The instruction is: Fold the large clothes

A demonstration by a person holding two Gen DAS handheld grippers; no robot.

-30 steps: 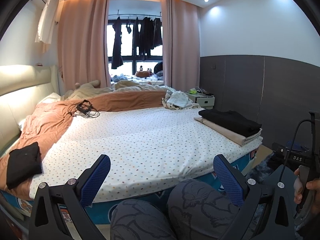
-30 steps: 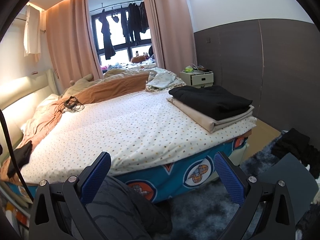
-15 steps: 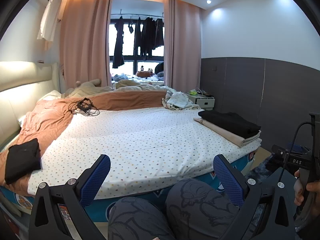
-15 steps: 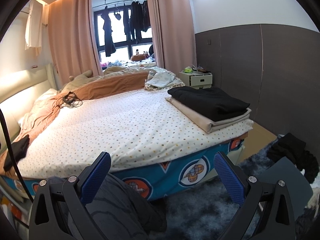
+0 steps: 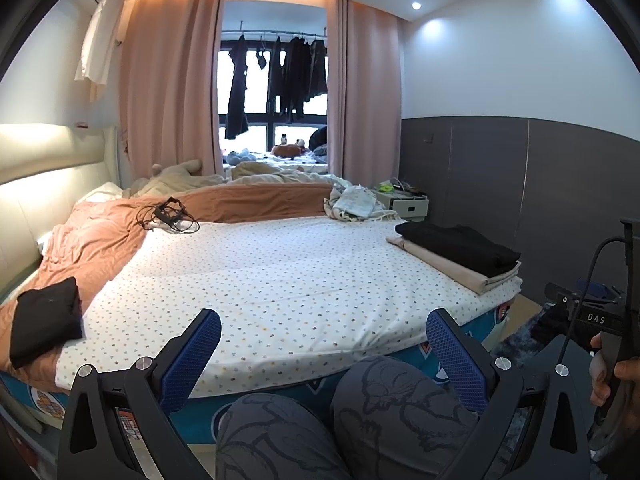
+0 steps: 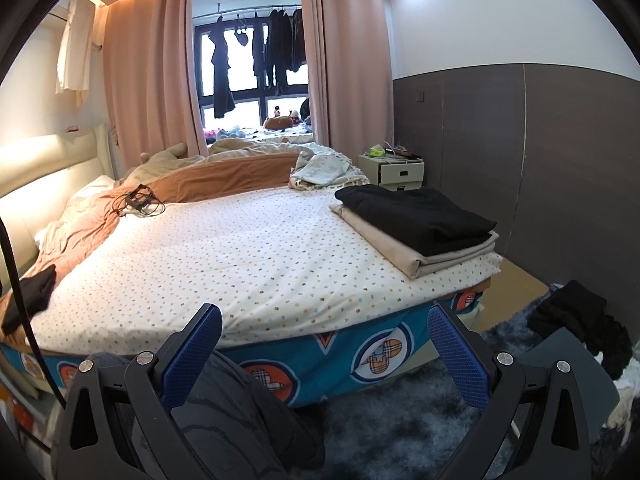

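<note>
We are holding both grippers low at the foot of the bed (image 5: 280, 280), and both are pointing across its dotted sheet toward the window. The left gripper (image 5: 323, 354) is hanging over the person's knees (image 5: 360, 420) in patterned grey trousers, its jaws standing wide apart with nothing between them. The right gripper (image 6: 325, 354) is hanging a little further toward the bed's right corner, above the dark shaggy rug (image 6: 400, 432), and its jaws are likewise spread wide and gripping nothing. In the left wrist view a hand (image 5: 612, 372) is showing at the right edge, wrapping the handle of the other gripper.

The folded clothes are lying on the right side of the bed near the foot: a black folded garment (image 6: 416, 216) is resting on top of a beige folded garment (image 6: 400, 252), the two forming one neat stack. Another black folded piece (image 5: 46, 320) is sitting on the left edge of the bed, on the orange blanket (image 5: 92, 236). A dark heap of clothing (image 6: 576, 320) is lying on the floor to the right of the bed, well apart from both grippers. A tangle of black cable (image 5: 168, 216) is resting where the blanket is meeting the sheet.
</note>
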